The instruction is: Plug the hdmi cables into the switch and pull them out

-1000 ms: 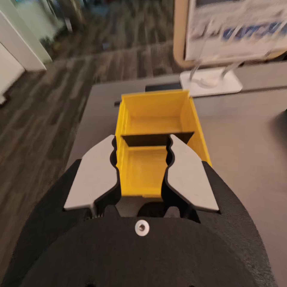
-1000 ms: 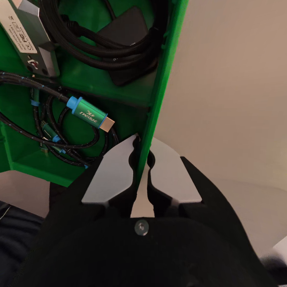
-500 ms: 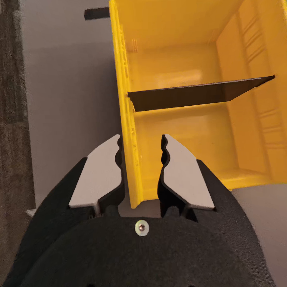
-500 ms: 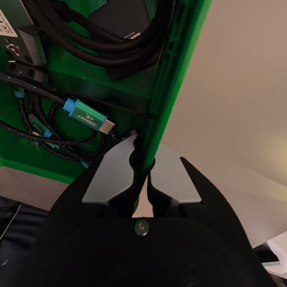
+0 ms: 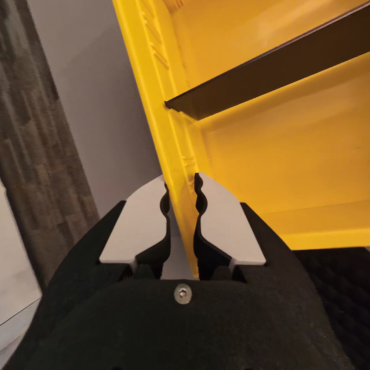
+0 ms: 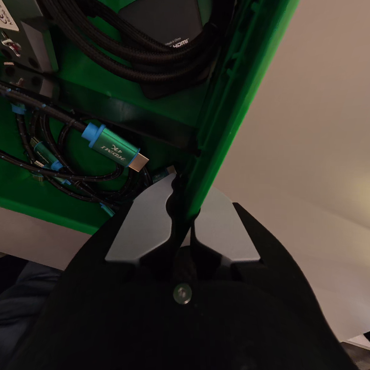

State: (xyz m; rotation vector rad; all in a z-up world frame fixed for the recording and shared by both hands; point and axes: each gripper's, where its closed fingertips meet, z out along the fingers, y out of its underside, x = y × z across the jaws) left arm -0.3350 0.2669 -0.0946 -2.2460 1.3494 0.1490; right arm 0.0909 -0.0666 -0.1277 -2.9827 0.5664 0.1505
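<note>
In the right wrist view, a green bin (image 6: 240,90) holds coiled black HDMI cables with green-and-blue plugs; one plug (image 6: 114,148) lies on top. A grey metal switch box (image 6: 34,50) sits at its top left. A black box (image 6: 160,20) wrapped in black braided cable (image 6: 120,52) lies in the far compartment. My right gripper (image 6: 186,180) is shut on the bin's right wall. In the left wrist view, my left gripper (image 5: 180,176) is closed on the left wall of an empty yellow bin (image 5: 156,60) that has a black divider (image 5: 260,80).
The yellow bin rests on a grey table (image 5: 100,100) with wood floor (image 5: 30,120) beyond its left edge. A black mat (image 5: 340,300) lies at the lower right. The green bin is over a pale tabletop (image 6: 300,140). Dark cloth (image 6: 24,290) shows at the lower left. My hands' fingertips stand some 55 cm from each other.
My left gripper moved in from in front of the yellow bin, straddled its left wall and narrowed onto it. My right gripper kept its hold on the green bin, which now looks more tilted.
</note>
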